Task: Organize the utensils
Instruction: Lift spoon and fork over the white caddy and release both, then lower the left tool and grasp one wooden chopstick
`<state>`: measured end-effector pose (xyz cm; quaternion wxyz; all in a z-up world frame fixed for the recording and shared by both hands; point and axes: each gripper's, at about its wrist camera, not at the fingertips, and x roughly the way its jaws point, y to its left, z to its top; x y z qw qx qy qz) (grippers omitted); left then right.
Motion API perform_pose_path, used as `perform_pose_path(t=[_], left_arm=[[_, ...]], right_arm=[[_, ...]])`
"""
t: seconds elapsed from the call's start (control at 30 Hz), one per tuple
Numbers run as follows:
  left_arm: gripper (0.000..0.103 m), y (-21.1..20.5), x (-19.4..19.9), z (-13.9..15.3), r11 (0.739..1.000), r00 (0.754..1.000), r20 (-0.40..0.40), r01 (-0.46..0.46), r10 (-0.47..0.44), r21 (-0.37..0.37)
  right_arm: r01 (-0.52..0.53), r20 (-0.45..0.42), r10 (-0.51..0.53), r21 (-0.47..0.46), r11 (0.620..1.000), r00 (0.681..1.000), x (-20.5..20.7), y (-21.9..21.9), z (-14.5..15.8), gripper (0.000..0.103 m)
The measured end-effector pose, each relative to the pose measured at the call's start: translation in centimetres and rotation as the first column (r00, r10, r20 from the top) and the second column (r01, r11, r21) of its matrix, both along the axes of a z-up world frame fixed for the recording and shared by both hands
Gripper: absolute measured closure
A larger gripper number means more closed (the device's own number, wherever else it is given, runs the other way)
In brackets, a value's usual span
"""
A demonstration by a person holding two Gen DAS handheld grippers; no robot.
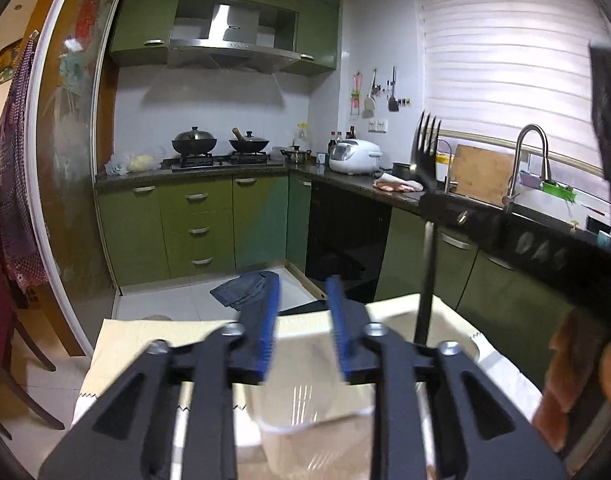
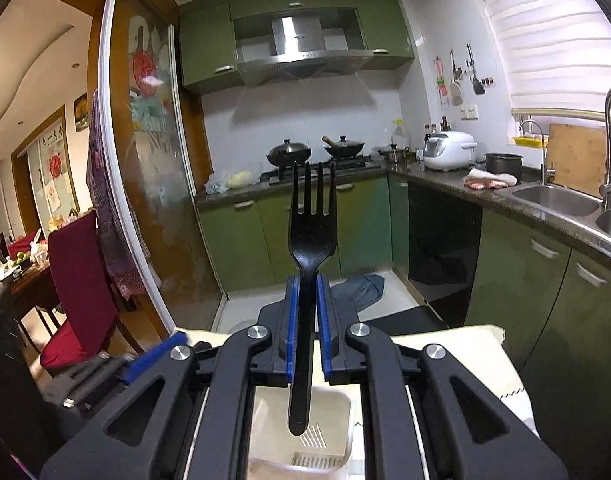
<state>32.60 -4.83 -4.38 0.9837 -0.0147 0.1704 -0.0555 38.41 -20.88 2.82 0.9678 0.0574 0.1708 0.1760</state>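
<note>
My right gripper point(image 2: 306, 280) is shut on a black plastic fork point(image 2: 311, 236), held upright with its tines up. The fork's handle end hangs over a cream slotted utensil holder point(image 2: 337, 412) on the table below. In the left wrist view the same fork point(image 1: 425, 152) stands upright to the right, gripped by the right gripper point(image 1: 445, 204). My left gripper point(image 1: 303, 286) is open and empty, above the holder's rim point(image 1: 317, 420), with its blue pads apart. It also shows at the lower left of the right wrist view point(image 2: 161, 350).
A cream tablecloth point(image 2: 481, 356) covers the table under both grippers. Beyond is a kitchen with green cabinets point(image 1: 193, 220), a stove with two woks point(image 1: 221, 146), a sink and tap point(image 2: 561, 196), and a blue cloth on the floor point(image 1: 245, 288). A red chair point(image 2: 77, 280) stands at left.
</note>
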Motion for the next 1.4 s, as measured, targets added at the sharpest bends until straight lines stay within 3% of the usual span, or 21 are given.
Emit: perform_pose_path(t=[0.2, 0.3, 0.4, 0.5, 0.53, 0.6, 0.67, 0.73, 0.83, 0.93, 1.07, 1.23, 1.4], left_arm=[[0.068, 1.1, -3.4, 1.1, 1.0, 1.0, -0.017, 0.017, -0.017, 0.004], [0.057, 1.5, -5.0, 1.5, 1.0, 0.998, -0.056, 0.024, -0.023, 0.006], [0.057, 1.8, -6.6, 1.3, 0.999, 0.995, -0.1, 0.023, -0.02, 0.024], [0.057, 2.3, -7.6, 0.8, 0.999, 0.989, -0.149, 0.008, -0.002, 0.042], [0.057, 2.7, -7.7, 0.3, 0.999, 0.979, -0.203, 0.002, 0.006, 0.038], [0.057, 3.3, -7.8, -0.6, 0.999, 0.955, -0.297, -0.011, 0.021, 0.035], [0.057, 4.1, -7.5, -2.0, 0.999, 0.905, -0.422, -0.033, 0.045, 0.036], [0.057, 4.8, -7.3, -4.3, 0.999, 0.824, -0.566, -0.042, 0.045, 0.018], [0.057, 5.1, -7.2, -7.4, 0.999, 0.706, -0.708, -0.04, 0.016, -0.018], [0.057, 4.5, -7.2, -9.3, 0.999, 0.643, -0.766, -0.032, 0.014, -0.009], [0.057, 3.2, -6.4, -10.2, 0.999, 0.618, -0.785, -0.038, 0.053, 0.037], [0.064, 2.9, -5.5, -12.2, 0.997, 0.562, -0.823, -0.064, 0.077, 0.05], [0.064, 2.7, -5.1, -12.9, 0.997, 0.546, -0.834, -0.058, 0.082, 0.06]], right_arm=[[-0.003, -0.019, 0.003, -0.043, 0.999, 1.0, -0.7, 0.3, -2.9, 0.093], [-0.009, -0.027, 0.007, -0.061, 0.998, 1.0, -1.6, 0.2, -4.0, 0.089], [-0.014, -0.029, 0.012, -0.068, 0.998, 1.0, -2.5, 0.3, -4.5, 0.081], [-0.023, -0.028, 0.021, -0.069, 0.997, 0.999, -3.7, 0.0, -4.7, 0.081], [-0.029, -0.028, 0.027, -0.064, 0.997, 0.999, -4.3, -0.1, -4.5, 0.078], [-0.044, -0.017, 0.043, -0.05, 0.998, 0.999, -6.2, -0.7, -4.0, 0.069], [-0.039, -0.01, 0.038, -0.06, 0.997, 0.999, -8.2, -1.5, -3.4, 0.067], [-0.034, -0.03, 0.032, -0.078, 0.996, 0.999, -10.1, -2.3, -3.1, 0.067], [-0.03, -0.097, 0.018, -0.131, 0.991, 0.995, -12.3, -3.7, -3.6, 0.067], [-0.036, -0.194, 0.001, -0.177, 0.984, 0.981, -13.5, -5.5, -4.7, 0.067], [-0.029, -0.305, -0.04, -0.22, 0.975, 0.951, -14.1, -8.3, -6.8, 0.067], [-0.034, -0.374, -0.059, -0.236, 0.971, 0.926, -14.8, -9.9, -9.1, 0.067], [-0.112, -0.481, -0.017, -0.24, 0.964, 0.877, -13.9, -8.8, -11.5, 0.067]])
